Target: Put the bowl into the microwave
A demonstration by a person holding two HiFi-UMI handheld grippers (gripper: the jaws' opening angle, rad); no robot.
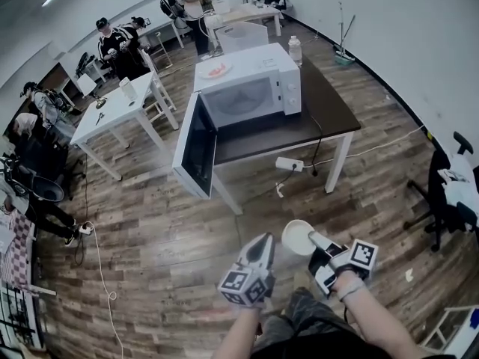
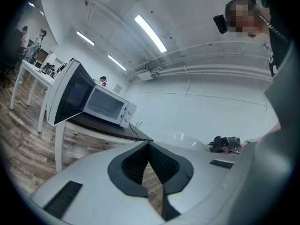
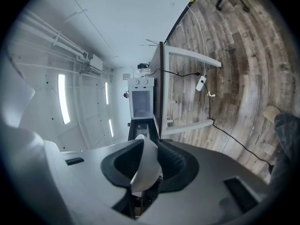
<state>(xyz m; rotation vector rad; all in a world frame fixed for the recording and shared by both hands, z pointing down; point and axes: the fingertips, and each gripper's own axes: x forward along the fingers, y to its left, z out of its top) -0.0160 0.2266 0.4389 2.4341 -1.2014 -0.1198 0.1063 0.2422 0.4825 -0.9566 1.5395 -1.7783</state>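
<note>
Nearest to us are our own forearms (image 1: 372, 316), coming up from the bottom of the head view, each ending in a gripper.

The bowl (image 1: 298, 237) is in the right gripper (image 1: 314, 240). It is white and mouth up, and as far as we can see there is nothing in it. In the right gripper view the bowl (image 3: 145, 165) stands edge-on between the two dark pads of the right gripper (image 3: 151, 142), which pinch its rim from either side. It hangs over the wood floor (image 1: 165, 230), well short of the microwave.

Just beside the bowl, and apart from it, is the left gripper (image 1: 262, 244). Its own view shows the left gripper (image 2: 149, 147) with its pads pressed together at the tips and nothing held (only floor shows through the slit behind them). The same view catches the bowl (image 2: 183, 138) off to the right.

Ahead of both grippers the microwave (image 1: 251, 88) sits on a dark table (image 1: 329, 103). Its door (image 1: 196, 146) is swung wide to the left and its opening faces us. A plate (image 1: 215, 70) lies on top of it with something orange-red on it (we cannot tell what). A bottle (image 1: 295, 48) stands on the table by its far right corner. A power strip (image 1: 289, 164) shows below the table's front edge, with a cable running from it.

Further out, a white table (image 1: 120, 111) stands to the left with people (image 1: 116, 47) behind it. A chair (image 1: 449, 193) is at the right.
</note>
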